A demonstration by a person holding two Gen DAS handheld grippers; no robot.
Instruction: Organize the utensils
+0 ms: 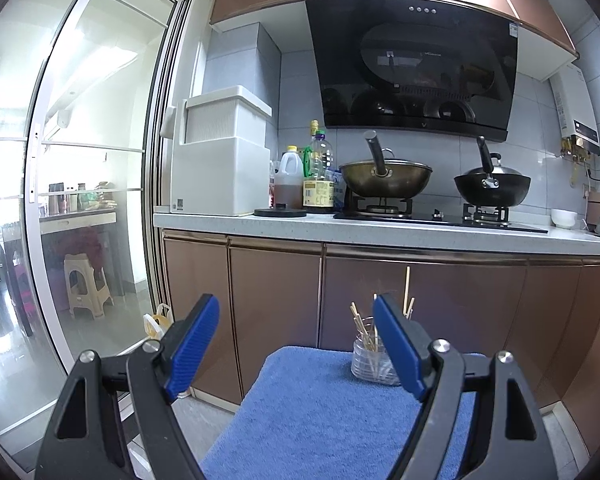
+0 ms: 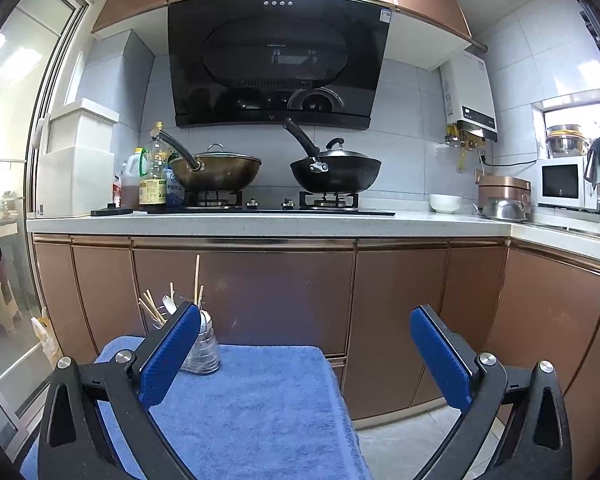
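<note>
Right now both grippers hang above a blue towel [image 2: 260,400] with nothing between their blue pads. The left gripper [image 1: 296,320] has its jaws spread wide, and so does the right gripper [image 2: 306,332]. A clear jar [image 2: 204,350] stands upright on the far left part of the towel, partly hidden behind the right gripper's left finger. In it stand wooden chopsticks [image 2: 197,278], most leaning left and one tall and nearly upright, along with a white fork [image 2: 168,303] and a spoon [image 2: 206,322]. In the left wrist view the jar sits just beside the right finger. Beyond the towel run brown cabinets [image 2: 400,320] under a pale counter [image 2: 260,224]. Two woks [image 2: 336,174] with lids sit on the stove, oil bottles [image 2: 152,178] to their left.
</note>
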